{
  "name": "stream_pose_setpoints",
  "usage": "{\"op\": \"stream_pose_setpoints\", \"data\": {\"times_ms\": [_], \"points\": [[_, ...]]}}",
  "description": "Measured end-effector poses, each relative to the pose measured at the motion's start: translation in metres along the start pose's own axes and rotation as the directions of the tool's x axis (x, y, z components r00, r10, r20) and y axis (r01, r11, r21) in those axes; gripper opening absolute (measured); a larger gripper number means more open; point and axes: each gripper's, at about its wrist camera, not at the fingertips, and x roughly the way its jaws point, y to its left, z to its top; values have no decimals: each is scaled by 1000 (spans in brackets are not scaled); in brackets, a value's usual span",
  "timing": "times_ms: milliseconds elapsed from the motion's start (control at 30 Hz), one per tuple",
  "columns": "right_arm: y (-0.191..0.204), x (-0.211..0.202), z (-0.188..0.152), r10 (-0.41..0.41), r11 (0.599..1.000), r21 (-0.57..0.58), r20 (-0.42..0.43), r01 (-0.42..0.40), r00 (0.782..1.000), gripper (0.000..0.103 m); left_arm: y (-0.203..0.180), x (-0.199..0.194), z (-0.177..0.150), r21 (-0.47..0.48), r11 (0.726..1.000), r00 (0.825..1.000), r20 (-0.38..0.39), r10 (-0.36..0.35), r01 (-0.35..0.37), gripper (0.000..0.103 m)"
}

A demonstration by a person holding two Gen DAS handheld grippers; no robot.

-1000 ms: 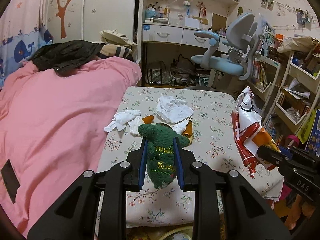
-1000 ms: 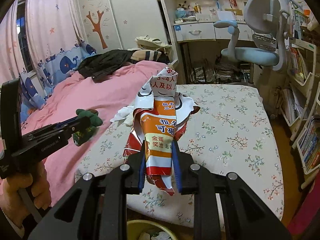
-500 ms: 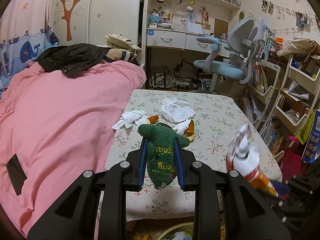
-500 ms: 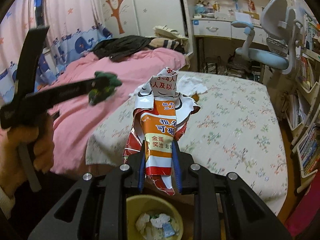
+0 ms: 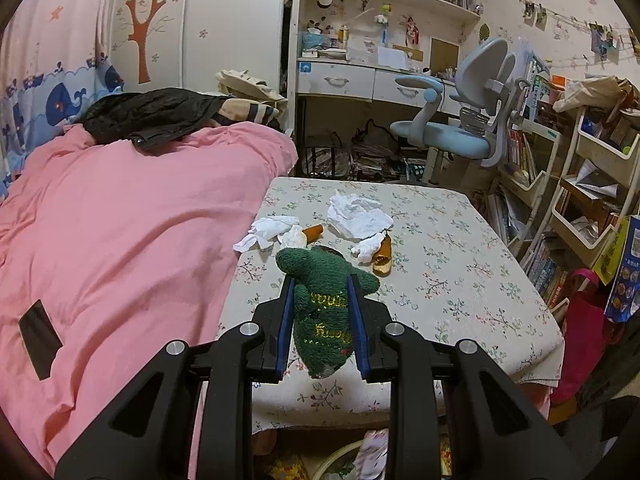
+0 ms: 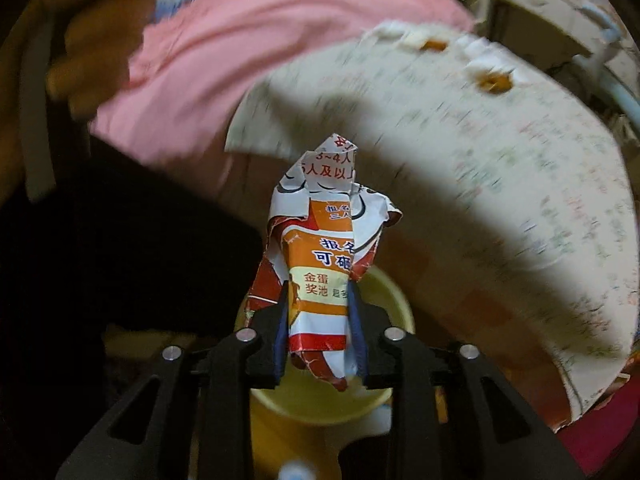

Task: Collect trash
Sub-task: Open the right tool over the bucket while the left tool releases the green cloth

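Two grippers are working here, each carrying one thing. One green knitted sock point(image 5: 322, 312) is sitting clenched between the blue pads of the left gripper point(image 5: 320, 322), its toe end spreading out past the fingertips above one table point(image 5: 460, 264) covered in a flowered cloth. Lying on that cloth are about four crumpled white tissues: one large wad point(image 5: 358, 218) toward the far side, one stretched piece point(image 5: 268, 230) near the bed edge, one small lump point(image 5: 294, 237) just beside the sock, and one more point(image 5: 366, 246) touching a brown peel. Two brownish-orange peel pieces are showing, one point(image 5: 314, 232) between the tissues and one point(image 5: 384, 256) nearer the right. One pink blanket point(image 5: 120, 240) is covering the bed to the left, and one blue-grey chair point(image 5: 468, 120) is standing beyond the table. One crumpled orange, red and white wrapper point(image 6: 324, 264) is standing between the pads of the right gripper point(image 6: 320, 328), whose jaws are opening while the wrapper is still lodged between them. Directly below it one yellow bin point(image 6: 384, 396) is gaping, with the table's edge blurred behind.
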Motion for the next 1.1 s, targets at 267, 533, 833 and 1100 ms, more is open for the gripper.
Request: {"op": "stream_pose_setpoints", "data": {"times_ms": [267,533,833,1100], "points": [[-13,-10,2,-19,998,56,59,16,998,45,-7,-9,-11,25,1000,1000,-11,-1,1,24],[-35,-44,6,-101,977,206,226,54,969,60,-20,-14,-23,56,998,999,-31,-9,10,24],[-67,-77,0,-214,918,392,352,64,911,66,-42,-18,-49,112,993,995,-92,-29,39,25],[-89,-88,-10,-259,855,519,391,21,883,69,-61,-16,-83,159,981,975,-211,-73,108,26]]}}
